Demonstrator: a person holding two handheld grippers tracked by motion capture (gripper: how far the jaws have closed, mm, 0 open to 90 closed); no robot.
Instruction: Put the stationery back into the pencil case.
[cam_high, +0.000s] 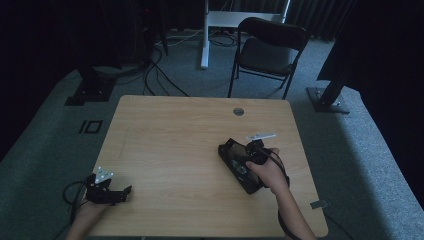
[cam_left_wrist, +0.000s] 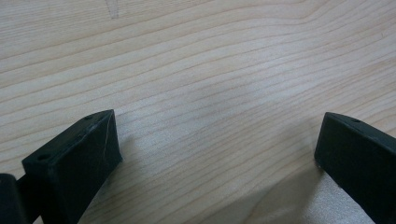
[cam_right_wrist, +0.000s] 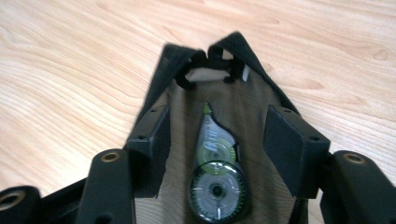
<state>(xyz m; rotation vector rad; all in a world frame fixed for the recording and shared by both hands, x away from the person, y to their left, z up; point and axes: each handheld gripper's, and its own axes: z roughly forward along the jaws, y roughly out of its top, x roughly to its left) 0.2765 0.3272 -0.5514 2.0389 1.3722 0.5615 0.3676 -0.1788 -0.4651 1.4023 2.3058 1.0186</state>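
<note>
An open black pouch lies on the right half of the wooden table. In the right gripper view its brown lining shows, and a green and clear correction tape roller lies inside it. My right gripper hovers over the pouch mouth. Its jaws stand apart on either side of the roller, and the pads do not touch it. My left gripper rests at the table's front left corner, open over bare wood with nothing between its fingers.
A round cable hole sits near the table's far edge, and a small grey tag lies at the front right corner. Behind the table are a black folding chair, a white desk leg and floor cables.
</note>
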